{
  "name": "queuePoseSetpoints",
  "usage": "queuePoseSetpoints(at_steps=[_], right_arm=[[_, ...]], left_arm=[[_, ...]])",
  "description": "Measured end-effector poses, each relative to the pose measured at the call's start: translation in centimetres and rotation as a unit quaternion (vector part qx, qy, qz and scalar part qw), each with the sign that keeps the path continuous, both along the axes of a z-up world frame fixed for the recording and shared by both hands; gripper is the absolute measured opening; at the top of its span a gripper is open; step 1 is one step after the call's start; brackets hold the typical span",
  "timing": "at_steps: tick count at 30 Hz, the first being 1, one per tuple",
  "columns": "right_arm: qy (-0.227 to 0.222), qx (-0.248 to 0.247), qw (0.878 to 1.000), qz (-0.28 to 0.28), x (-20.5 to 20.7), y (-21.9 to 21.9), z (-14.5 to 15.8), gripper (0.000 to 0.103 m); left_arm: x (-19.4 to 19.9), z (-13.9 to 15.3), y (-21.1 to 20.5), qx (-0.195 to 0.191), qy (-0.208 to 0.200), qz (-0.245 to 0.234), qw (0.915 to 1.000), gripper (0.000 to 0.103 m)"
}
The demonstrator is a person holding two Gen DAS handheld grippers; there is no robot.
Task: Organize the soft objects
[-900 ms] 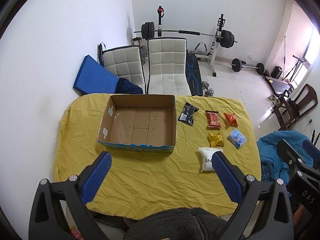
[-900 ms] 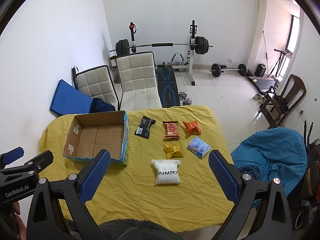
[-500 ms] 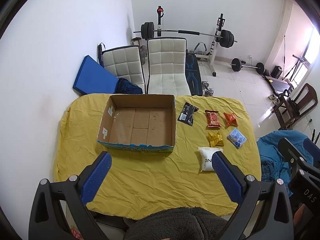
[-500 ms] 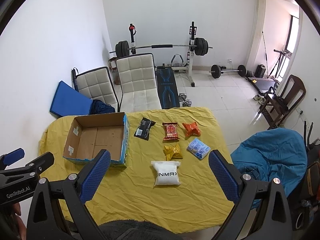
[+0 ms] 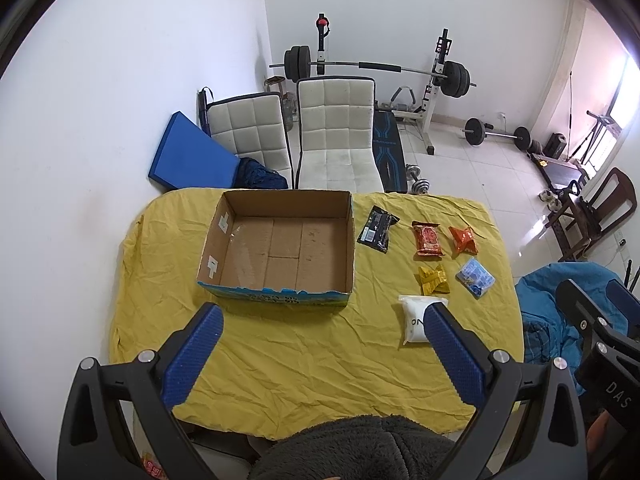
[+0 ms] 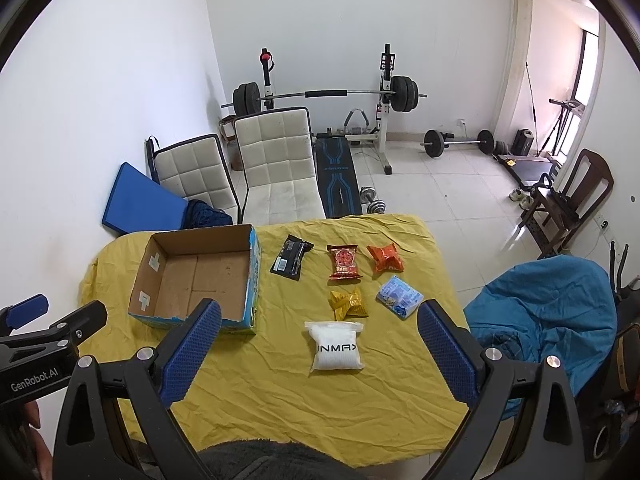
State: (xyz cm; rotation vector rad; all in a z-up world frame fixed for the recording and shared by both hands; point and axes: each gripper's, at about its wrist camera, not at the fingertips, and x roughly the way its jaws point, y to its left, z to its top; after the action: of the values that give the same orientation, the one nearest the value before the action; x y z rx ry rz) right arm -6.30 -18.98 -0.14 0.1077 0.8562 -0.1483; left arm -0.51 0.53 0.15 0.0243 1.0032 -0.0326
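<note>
An empty open cardboard box (image 5: pixel 280 248) (image 6: pixel 196 280) sits on the yellow-clothed table (image 5: pixel 320 352). To its right lie soft packets: black (image 6: pixel 291 262), red (image 6: pixel 343 262), orange (image 6: pixel 386 258), yellow (image 6: pixel 347 302), light blue (image 6: pixel 399 296) and a white pouch (image 6: pixel 335 346). My left gripper (image 5: pixel 320 332) is open and empty, high above the table's near edge. My right gripper (image 6: pixel 320 328) is open and empty, above the white pouch.
Two white chairs (image 5: pixel 336 132) stand behind the table, with a blue mat (image 5: pixel 188 156) against the wall. A barbell rack (image 6: pixel 324 96) and weights stand farther back. A blue beanbag (image 6: pixel 540 312) lies right of the table. A wooden chair (image 6: pixel 572 200) stands at far right.
Both grippers have barely moved; the views shifted very slightly. Nothing on the table has moved.
</note>
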Motion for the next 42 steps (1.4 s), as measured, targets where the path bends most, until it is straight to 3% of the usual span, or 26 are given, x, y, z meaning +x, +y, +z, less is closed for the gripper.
queuePoseSetpoints(at_steps=[29, 42], right_arm=[[-0.007, 0.000, 1.000, 0.001, -0.5, 0.7, -0.4, 0.100], [0.004, 0.019, 1.000, -0.001, -0.1, -0.9, -1.5, 0.100]], left_arm=[[-0.3, -0.4, -0.3, 0.002, 0.000, -0.001, 1.0000, 0.103], [-0.4, -0.9, -1.3, 0.008, 0.003, -0.006, 0.9999, 0.103]])
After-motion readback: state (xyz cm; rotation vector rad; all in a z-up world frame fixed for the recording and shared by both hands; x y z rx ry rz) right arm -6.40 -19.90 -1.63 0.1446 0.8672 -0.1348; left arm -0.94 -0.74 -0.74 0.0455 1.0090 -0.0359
